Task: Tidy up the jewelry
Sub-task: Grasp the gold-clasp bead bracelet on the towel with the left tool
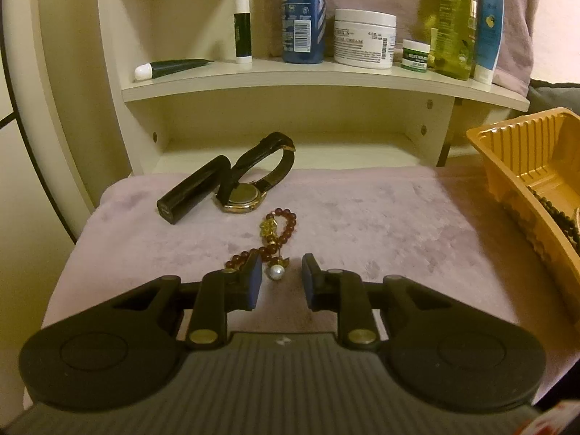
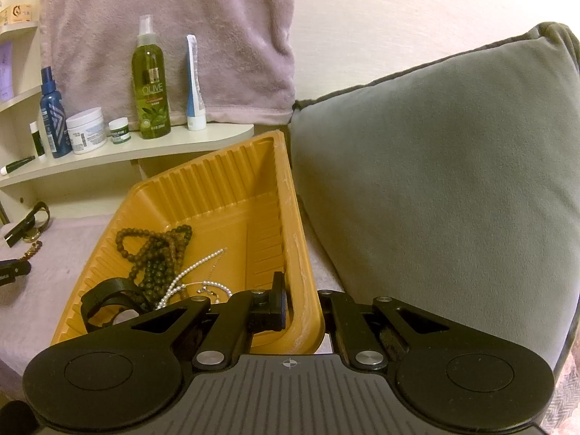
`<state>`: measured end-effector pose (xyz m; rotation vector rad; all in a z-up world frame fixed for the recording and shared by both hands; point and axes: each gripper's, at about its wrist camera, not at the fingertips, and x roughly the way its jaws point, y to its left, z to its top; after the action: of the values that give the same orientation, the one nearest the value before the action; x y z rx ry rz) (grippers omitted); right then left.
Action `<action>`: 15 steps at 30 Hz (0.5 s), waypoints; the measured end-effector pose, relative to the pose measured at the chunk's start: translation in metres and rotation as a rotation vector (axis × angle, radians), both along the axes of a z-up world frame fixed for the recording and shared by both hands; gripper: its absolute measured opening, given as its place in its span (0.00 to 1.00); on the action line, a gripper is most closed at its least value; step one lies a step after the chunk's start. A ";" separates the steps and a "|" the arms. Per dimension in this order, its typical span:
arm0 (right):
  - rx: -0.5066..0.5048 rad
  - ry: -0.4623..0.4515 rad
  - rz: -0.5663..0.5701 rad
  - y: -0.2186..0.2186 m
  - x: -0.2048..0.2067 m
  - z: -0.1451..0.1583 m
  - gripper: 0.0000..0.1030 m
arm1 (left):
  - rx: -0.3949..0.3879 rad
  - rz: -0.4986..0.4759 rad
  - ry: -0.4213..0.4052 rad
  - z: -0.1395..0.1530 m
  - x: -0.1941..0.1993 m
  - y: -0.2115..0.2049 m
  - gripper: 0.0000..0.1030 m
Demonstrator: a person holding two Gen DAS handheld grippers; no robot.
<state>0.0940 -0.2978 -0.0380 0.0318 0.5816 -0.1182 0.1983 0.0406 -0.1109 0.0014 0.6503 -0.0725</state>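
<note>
Nearest in the left wrist view, the left gripper (image 1: 281,279) has its fingers apart over the pale pink cloth (image 1: 362,217), with nothing between them; the white pearl (image 1: 276,272) at the near end of the red bead bracelet (image 1: 279,233) lies just inside the left finger. The bracelet runs away from the gripper, its gold charm (image 1: 269,230) about midway. Farther and left lie a gold-cased watch (image 1: 242,195) with a looped dark strap and, touching it, a black tube (image 1: 194,188). On the right, the right gripper (image 2: 301,304) is clamped on the near right wall of the orange tray (image 2: 224,181), one finger inside, one outside. In the tray lie dark bead strands (image 2: 156,253), a pearl strand (image 2: 188,268) and a black-strapped watch (image 2: 108,297). Beyond, a shelf (image 1: 308,79) carries bottles and jars.
</note>
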 end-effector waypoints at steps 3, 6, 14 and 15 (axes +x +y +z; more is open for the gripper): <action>0.001 0.000 0.000 0.000 0.000 0.000 0.05 | 0.003 -0.003 0.005 0.001 0.001 -0.001 0.13; 0.001 0.000 0.000 0.000 0.000 0.000 0.05 | 0.008 0.002 0.012 0.002 0.002 -0.003 0.07; 0.002 -0.002 0.001 0.000 -0.001 0.000 0.05 | -0.005 -0.015 0.002 0.012 -0.003 -0.009 0.07; 0.002 -0.003 0.001 0.000 -0.002 0.000 0.05 | -0.007 -0.018 -0.001 0.014 -0.004 -0.010 0.07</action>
<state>0.0924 -0.2976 -0.0378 0.0334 0.5792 -0.1163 0.1941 0.0309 -0.0972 0.0007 0.6491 -0.0917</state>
